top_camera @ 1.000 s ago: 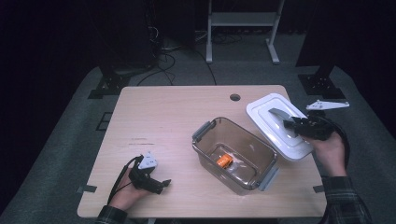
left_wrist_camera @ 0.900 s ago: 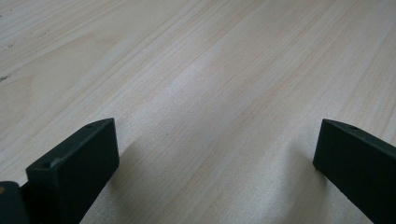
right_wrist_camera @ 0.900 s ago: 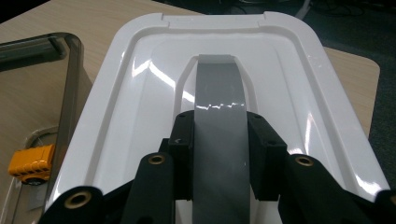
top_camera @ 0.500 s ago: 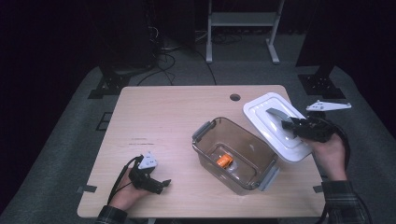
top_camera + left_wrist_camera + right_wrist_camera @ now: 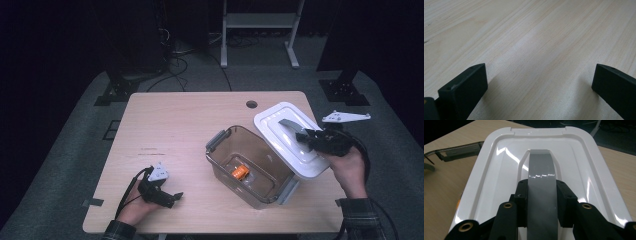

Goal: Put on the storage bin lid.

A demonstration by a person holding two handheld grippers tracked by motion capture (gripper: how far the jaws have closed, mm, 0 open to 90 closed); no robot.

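A clear brown-tinted container [image 5: 220, 157] with grey side latches stands open on the wooden table [image 5: 175, 125], and a small orange object [image 5: 240, 172] lies on its floor. My right gripper [image 5: 306, 137] is shut on the grey handle [image 5: 289, 125] of the white lid [image 5: 275, 142], which hangs tilted over the container's right rim. In the right gripper view the jaws clamp the handle [image 5: 541, 170] from both sides, and the lid [image 5: 499, 170] stretches away ahead of the gripper [image 5: 541, 197]. My left gripper [image 5: 172, 196] rests open near the front left edge, with bare wood between its jaws [image 5: 539, 82].
A round cable hole [image 5: 251, 104] sits in the table's far edge, behind the lid. A white metal stand [image 5: 260, 20] is on the floor beyond the table. Bare wood spans the table's left and far parts.
My right gripper has carried the lid a little to the left, so it now overlaps the container's right rim. The left gripper has stayed put.
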